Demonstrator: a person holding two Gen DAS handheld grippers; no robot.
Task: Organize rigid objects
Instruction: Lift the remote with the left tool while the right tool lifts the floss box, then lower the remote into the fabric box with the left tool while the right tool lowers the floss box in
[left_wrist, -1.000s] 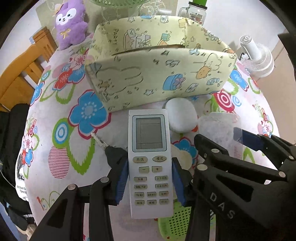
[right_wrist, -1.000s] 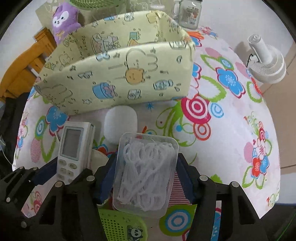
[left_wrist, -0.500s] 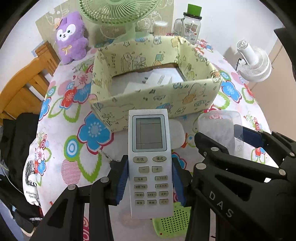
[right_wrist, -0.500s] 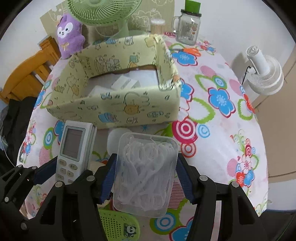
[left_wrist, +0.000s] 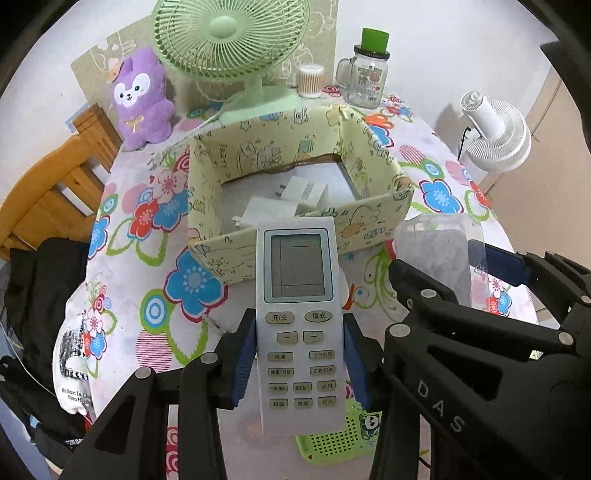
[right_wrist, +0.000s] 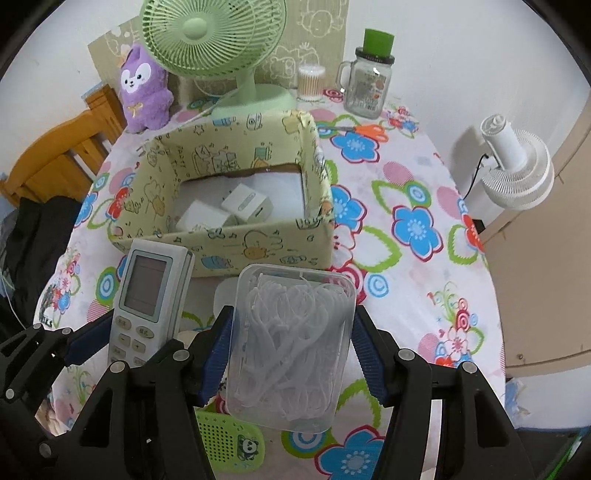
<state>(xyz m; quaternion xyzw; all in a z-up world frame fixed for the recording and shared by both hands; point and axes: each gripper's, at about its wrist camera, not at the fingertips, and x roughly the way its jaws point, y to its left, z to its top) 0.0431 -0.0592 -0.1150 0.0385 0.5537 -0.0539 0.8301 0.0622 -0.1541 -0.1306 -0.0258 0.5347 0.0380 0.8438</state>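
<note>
1. Left wrist view: the left gripper (left_wrist: 300, 363) has its blue pads clamped on the two long edges of the white rectangular air-conditioner remote with a grey screen (left_wrist: 299, 314), jaws narrowed to the remote's width, and the remote is held clear above the flower-print tablecloth (left_wrist: 122, 280)

2. Right wrist view: the right gripper (right_wrist: 291, 360) grips the clear plastic box of white floss picks (right_wrist: 291, 343) by its long sides, jaws set a little wider than the left pair, and the box is also off the cloth

3. The pale yellow cartoon-print storage box (right_wrist: 258, 247) stands just beyond both held items, open at the top, with two white plug adapters (right_wrist: 229, 210) lying on its floor

4. Step in hand, as I judge it: both items are picked up and are being carried toward the storage box

5. The next move calls for bringing each item over the near wall, clear of its rim, then lowering it into the free floor space beside the adapters before loosening the pads

6. The two grippers sit close side by side, so the drops likely need separate spots, or one at a time, to avoid knocking together

7. A small green perforated panda-print item (right_wrist: 232, 443) lies on the cloth below the grippers, not yet put away
</note>
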